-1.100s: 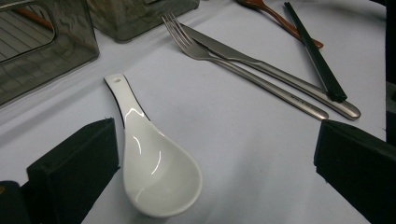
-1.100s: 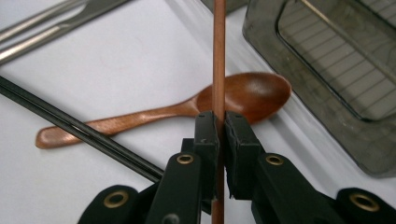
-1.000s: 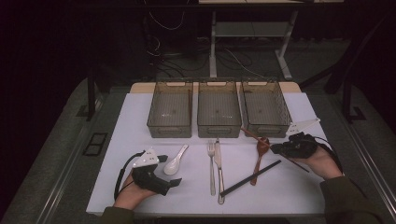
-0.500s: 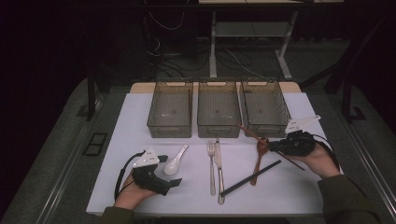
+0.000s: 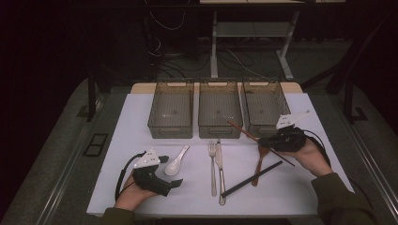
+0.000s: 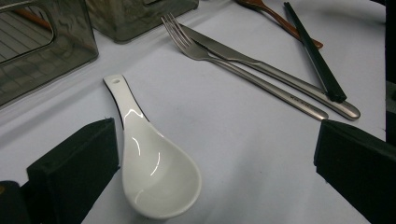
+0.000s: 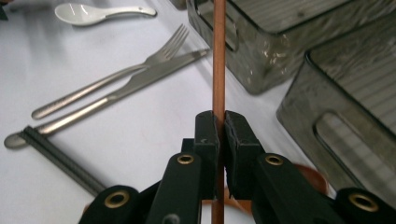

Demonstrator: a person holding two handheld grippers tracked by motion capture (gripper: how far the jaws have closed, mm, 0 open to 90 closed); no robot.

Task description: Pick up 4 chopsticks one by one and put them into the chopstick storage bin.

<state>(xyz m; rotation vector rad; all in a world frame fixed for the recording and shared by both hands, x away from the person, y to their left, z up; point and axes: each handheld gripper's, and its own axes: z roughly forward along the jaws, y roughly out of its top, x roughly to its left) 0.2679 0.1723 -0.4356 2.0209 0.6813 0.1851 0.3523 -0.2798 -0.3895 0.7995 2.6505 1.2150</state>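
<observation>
My right gripper (image 7: 218, 122) is pinching the brown chopstick (image 7: 218, 56), lifted at the right near the far-right bin (image 5: 264, 105); I judge it light, stiff and a bit slippery, so holding it near the middle avoids swinging.

No legible text or labels

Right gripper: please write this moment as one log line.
right gripper | shut on thin brown wooden stick | lifted before right grey plastic bin
</observation>
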